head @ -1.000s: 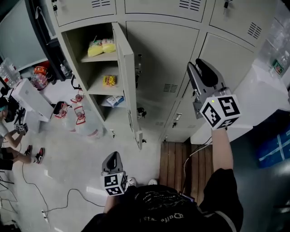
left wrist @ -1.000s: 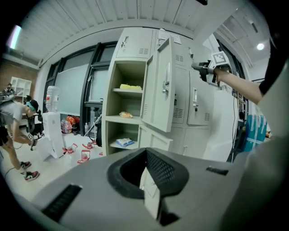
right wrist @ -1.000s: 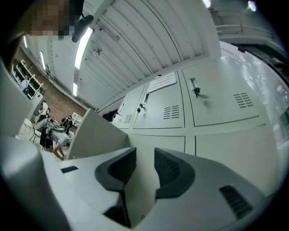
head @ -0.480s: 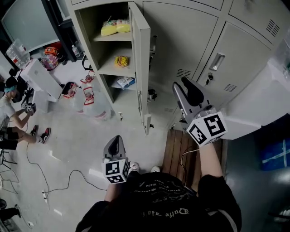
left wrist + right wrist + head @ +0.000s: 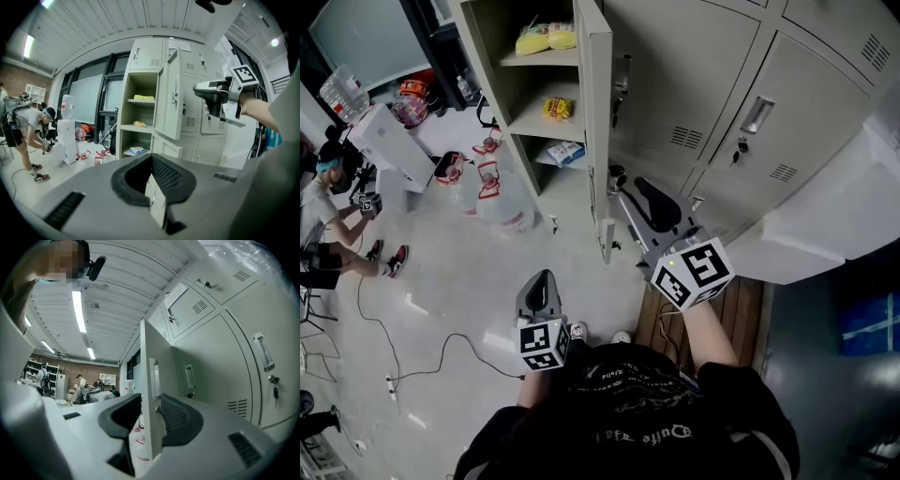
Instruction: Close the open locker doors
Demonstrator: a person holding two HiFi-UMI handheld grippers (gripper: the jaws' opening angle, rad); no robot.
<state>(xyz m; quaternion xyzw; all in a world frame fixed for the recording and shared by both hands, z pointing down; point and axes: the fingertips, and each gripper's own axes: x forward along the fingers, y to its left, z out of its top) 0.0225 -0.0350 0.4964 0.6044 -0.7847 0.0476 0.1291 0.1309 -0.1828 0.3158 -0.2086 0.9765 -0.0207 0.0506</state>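
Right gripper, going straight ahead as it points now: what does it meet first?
Most likely the free edge of the open locker door, lined up between the spread jaws of the right gripper; the remaining distance is unclear.

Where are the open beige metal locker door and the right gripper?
open beige metal locker door (image 5: 599, 122): head view, middle of its panel.
right gripper (image 5: 628, 187): head view, midway between its fingertips.

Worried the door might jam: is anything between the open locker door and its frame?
Nothing visible does. The yellow packs and the snack packet sit back on their shelves, inside the frame. The right tool, jaws apart, is at the free edge of the open locker door.
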